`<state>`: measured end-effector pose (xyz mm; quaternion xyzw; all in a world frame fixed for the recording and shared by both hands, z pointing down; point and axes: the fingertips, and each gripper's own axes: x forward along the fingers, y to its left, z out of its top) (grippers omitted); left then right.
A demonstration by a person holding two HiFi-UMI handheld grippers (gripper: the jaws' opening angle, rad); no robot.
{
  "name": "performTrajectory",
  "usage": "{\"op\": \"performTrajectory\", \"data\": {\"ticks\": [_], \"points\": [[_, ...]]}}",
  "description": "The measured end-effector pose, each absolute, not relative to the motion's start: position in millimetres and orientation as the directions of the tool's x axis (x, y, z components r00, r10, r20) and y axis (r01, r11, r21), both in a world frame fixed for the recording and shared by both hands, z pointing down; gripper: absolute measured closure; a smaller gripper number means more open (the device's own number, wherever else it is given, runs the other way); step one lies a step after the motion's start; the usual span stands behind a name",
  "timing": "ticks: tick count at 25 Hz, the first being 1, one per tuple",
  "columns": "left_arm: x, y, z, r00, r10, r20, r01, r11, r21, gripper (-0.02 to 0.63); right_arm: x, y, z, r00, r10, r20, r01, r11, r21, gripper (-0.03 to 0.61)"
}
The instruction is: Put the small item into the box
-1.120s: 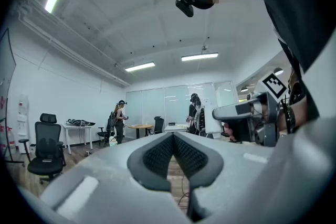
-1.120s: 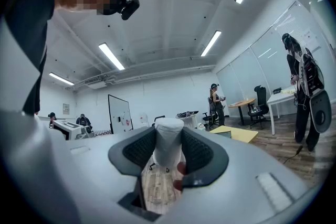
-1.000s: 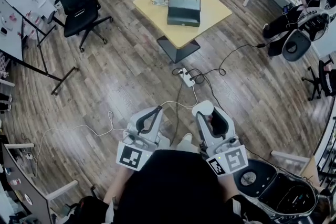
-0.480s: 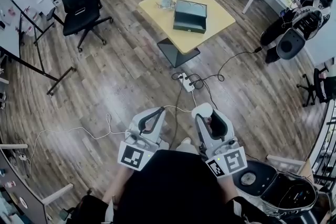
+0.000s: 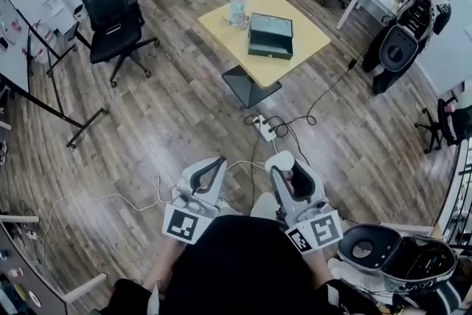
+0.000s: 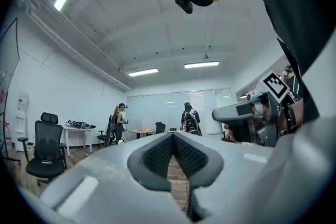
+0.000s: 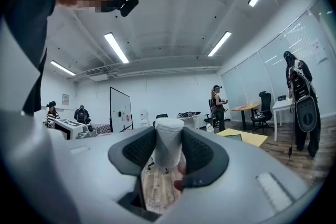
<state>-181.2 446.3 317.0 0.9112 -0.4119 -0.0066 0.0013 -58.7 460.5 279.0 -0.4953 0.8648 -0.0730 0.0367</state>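
Observation:
In the head view a dark rectangular box point(image 5: 271, 35) lies on a yellow table point(image 5: 302, 52) far ahead across the wood floor. Both grippers are held close to the person's body. My right gripper point(image 5: 284, 162) is shut on a small white cylinder point(image 5: 278, 158); in the right gripper view the cylinder point(image 7: 168, 143) stands upright between the black pads point(image 7: 140, 149). My left gripper point(image 5: 218, 161) is shut with nothing in it, and its pads point(image 6: 159, 153) meet at the tip in the left gripper view.
A clear bottle-like object point(image 5: 237, 8) stands on the table beside the box. A power strip point(image 5: 263, 127) and cables lie on the floor between me and the table. A black office chair point(image 5: 110, 7) stands at left, an open round case point(image 5: 394, 258) at lower right.
The head view has shifted and the table with the box sits a little lower and further right in it. Both grippers keep their hold and place before the body.

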Motion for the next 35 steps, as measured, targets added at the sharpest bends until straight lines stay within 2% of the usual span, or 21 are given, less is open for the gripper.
{"op": "performTrajectory", "data": {"ticks": [6, 15, 35], "points": [[-203, 436, 313, 0.63, -0.775, -0.044, -0.773, -0.632, 0.06, 0.612, -66, 452, 279, -0.501, -0.866, 0.001, -0.854, 0.494, -0.165, 0.414], [-194, 421, 322, 0.606, -0.795, -0.022, -0.795, -0.606, 0.028, 0.612, -50, 425, 285, -0.505, -0.863, -0.013, -0.847, 0.499, -0.182, 0.414], [-104, 303, 334, 0.635, -0.771, 0.041, -0.772, -0.636, 0.012, 0.612, 40, 297, 309, -0.466, -0.884, 0.041, -0.862, 0.444, -0.244, 0.414]]}}
